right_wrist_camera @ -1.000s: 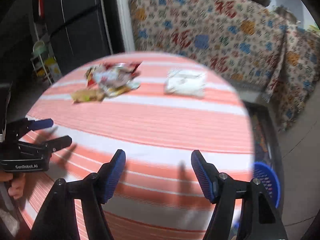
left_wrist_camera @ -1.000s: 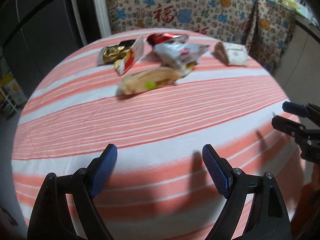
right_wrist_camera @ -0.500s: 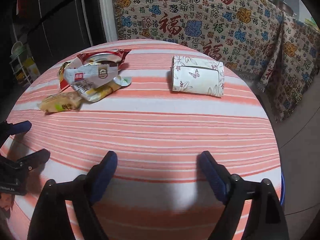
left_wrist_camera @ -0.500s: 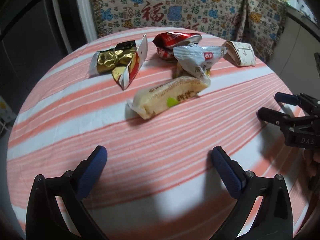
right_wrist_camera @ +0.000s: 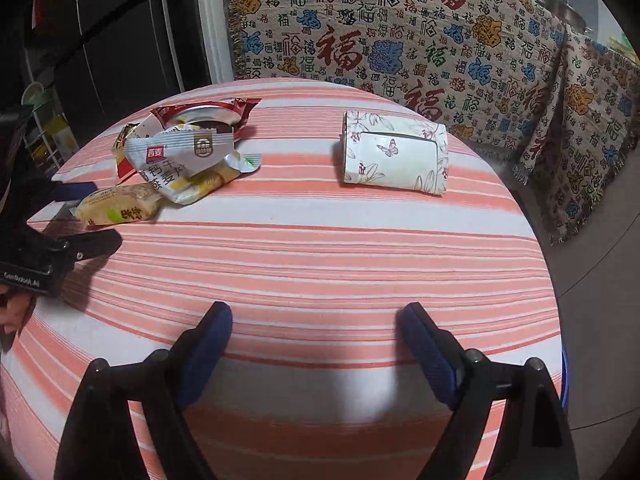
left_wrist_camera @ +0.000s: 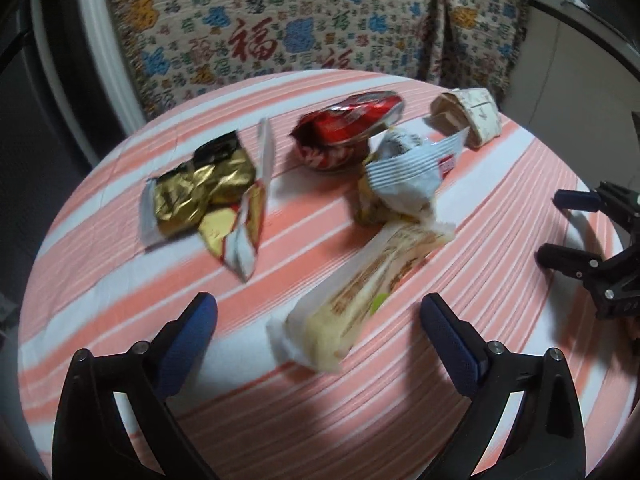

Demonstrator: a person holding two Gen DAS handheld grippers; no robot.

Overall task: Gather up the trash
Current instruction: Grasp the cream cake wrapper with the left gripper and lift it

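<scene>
Several snack wrappers lie on the striped round table (left_wrist_camera: 120,280). A yellow cake packet (left_wrist_camera: 360,300) lies nearest, its near end between the fingers of my open left gripper (left_wrist_camera: 318,332). Behind it are a silver-white wrapper (left_wrist_camera: 408,176), a red wrapper (left_wrist_camera: 348,128) and a gold wrapper (left_wrist_camera: 200,196). The right wrist view shows the yellow packet (right_wrist_camera: 120,210), the silver-white wrapper (right_wrist_camera: 180,156) and the red wrapper (right_wrist_camera: 208,114) at the left. My right gripper (right_wrist_camera: 316,340) is open and empty over the table's near part; it also shows in the left wrist view (left_wrist_camera: 572,228).
A white floral tissue pack (right_wrist_camera: 394,158) lies at the far right of the table, also in the left wrist view (left_wrist_camera: 472,114). A patterned blanket (right_wrist_camera: 400,40) covers furniture behind. A blue basket rim (right_wrist_camera: 564,376) shows below the table's right edge. Dark cabinets stand at the left.
My left gripper has moved forward to the wrappers, so the yellow packet now lies between its fingers. My right gripper has moved forward a little over the table. Both stay open.
</scene>
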